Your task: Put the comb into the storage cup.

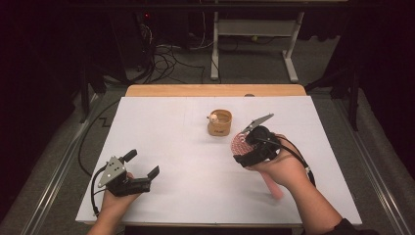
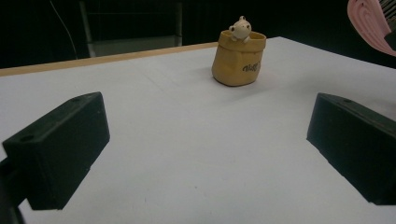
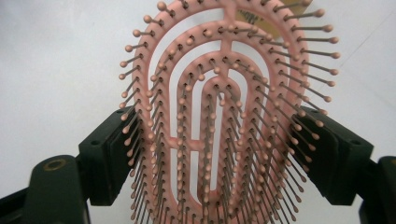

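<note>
— Two grippers, two quite different jobs, I'd say. Nearest the person, the left gripper (image 1: 143, 168) sits low over the white table sheet (image 1: 186, 166) with its black jaws spread wide and nothing between them. It looks parked there to stay out of the way.

— And the right gripper (image 3: 219, 154)?

— Its jaws clamp the pale pink vented plastic hairbrush (image 3: 224, 112) by the two edges of the head, bristles facing the gripper's camera. Gripping across the head rather than the handle probably gives the pads two firm, near-parallel sides to press on. In the high view the brush (image 1: 240, 143) is lifted off the sheet, right of centre, head pointing away from the person and the pink handle sticking out under the hand.

— How does the brush look up close?

— Oval head built from nested open loops, with gaps between them you can see the table through. Rows of thin stiff pins, each tipped with a small pink ball.

— Anything beyond it?

— Just past the brush head stands a small tan sack-shaped ceramic pot (image 2: 238, 58) with a cream animal figure (image 2: 241, 29) peeking over its rim, upright and open-topped. My guess is the brush is headed there; the handle would fit in more easily than the head.
</note>
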